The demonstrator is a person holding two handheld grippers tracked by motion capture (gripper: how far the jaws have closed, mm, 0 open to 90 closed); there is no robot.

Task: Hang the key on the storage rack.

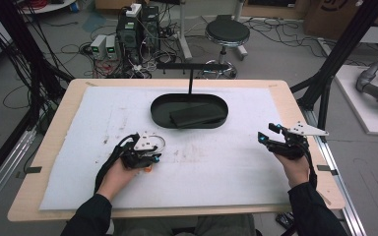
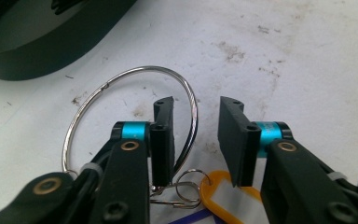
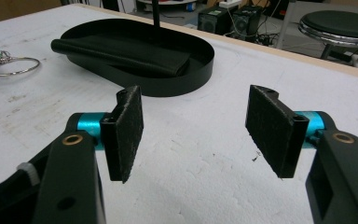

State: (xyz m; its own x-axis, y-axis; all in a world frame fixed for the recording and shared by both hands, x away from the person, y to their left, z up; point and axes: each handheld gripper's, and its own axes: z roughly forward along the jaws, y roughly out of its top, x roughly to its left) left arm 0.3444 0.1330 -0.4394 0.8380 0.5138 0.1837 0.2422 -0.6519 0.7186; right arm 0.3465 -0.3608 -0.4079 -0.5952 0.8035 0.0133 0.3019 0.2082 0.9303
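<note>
A large silver key ring (image 2: 145, 68) lies flat on the white mat, joined to a small split ring (image 2: 186, 186) and an orange key tag (image 2: 214, 191). My left gripper (image 2: 196, 105) points down over it. Its jaws straddle the right side of the big ring's wire, a gap shows between the pads, and neither pad presses on the wire. In the high view the left gripper (image 1: 147, 157) sits left of centre with the ring (image 1: 160, 142) just beyond it. My right gripper (image 3: 196, 107) hovers open and empty near the table's right edge (image 1: 268, 132).
A black oval tray (image 1: 157, 110) holding a folded black cloth (image 1: 197, 115) stands at the far middle of the white mat (image 1: 226, 167), with a thin black post (image 1: 190, 81) rising behind it. A stool (image 1: 226, 34) and cables are on the floor beyond the table.
</note>
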